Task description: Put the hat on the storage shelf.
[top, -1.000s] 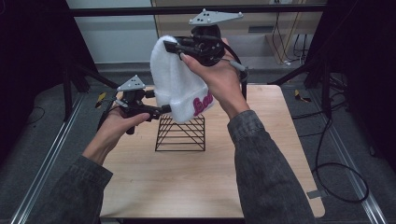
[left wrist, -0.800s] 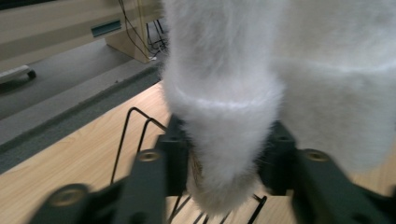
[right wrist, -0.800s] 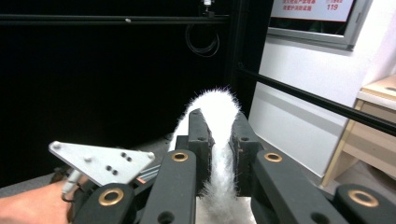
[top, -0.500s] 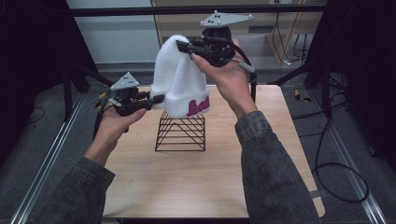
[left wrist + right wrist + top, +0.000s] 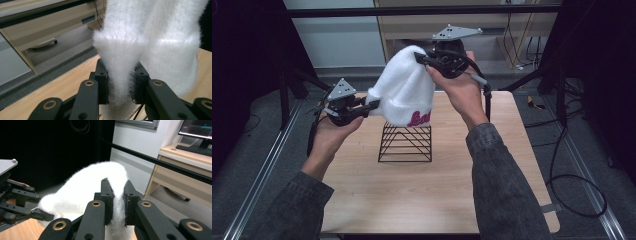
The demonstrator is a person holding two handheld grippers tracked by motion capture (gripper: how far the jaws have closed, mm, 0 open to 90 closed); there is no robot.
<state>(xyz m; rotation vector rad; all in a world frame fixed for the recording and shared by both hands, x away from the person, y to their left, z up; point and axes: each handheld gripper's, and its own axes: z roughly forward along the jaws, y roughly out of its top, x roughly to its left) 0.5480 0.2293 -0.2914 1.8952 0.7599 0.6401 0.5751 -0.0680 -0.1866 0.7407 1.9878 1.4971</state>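
The white beanie (image 5: pixel 404 90) hung just above the wire rack (image 5: pixel 406 143) (bare table all around). The left gripper (image 5: pixel 373 105), jaws just closed, pinched its cuff; the raised right gripper (image 5: pixel 422 58) clenched its crown.

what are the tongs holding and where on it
Both hold the white fuzzy hat: left tongs pinch its folded brim edge, right tongs pinch its crown.

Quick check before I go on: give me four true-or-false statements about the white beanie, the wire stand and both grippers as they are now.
1. The fluffy white beanie with pink lettering is held by both grippers. True.
2. The left gripper is open beside the cuff. False: its jaws have just closed on it.
3. The black wire stand lies tipped over. False: it stands upright on the wooden table.
4. The right gripper pinches the beanie's top. True.
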